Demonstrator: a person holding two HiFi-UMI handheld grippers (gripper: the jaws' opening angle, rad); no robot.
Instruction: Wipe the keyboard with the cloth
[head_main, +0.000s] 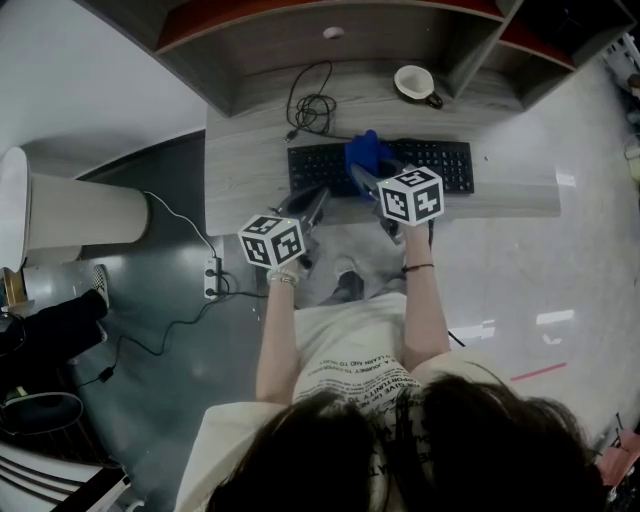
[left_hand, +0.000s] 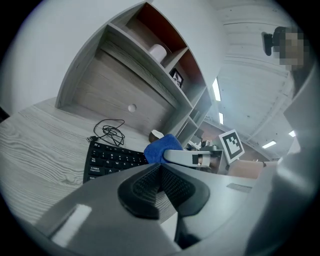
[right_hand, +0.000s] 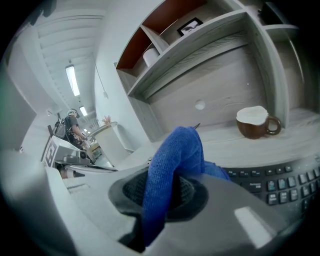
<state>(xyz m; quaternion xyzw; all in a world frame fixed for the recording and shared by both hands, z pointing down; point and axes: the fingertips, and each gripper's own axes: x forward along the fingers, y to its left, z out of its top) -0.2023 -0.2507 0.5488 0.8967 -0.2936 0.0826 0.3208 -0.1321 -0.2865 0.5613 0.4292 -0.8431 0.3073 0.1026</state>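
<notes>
As a person leans over a grey wood-grain desk (head_main: 240, 170), the right gripper (head_main: 363, 175) holds one blue cloth (head_main: 366, 152) over the middle-left of one black keyboard (head_main: 440, 165). The keyboard's long axis runs side to side along the desk's front edge. Only the right gripper view shows the jaws pinched on the cloth, with a fold standing up between them and a tail hanging down. The left gripper (head_main: 318, 198) hovers just in front of the keyboard's left part. Its own view shows the jaws pressed together with nothing between them. One brown mug (head_main: 415, 84) and one coiled black cable (head_main: 312, 105) lie behind the keyboard. The head view alone shows a power strip (head_main: 213, 278) on the floor.
</notes>
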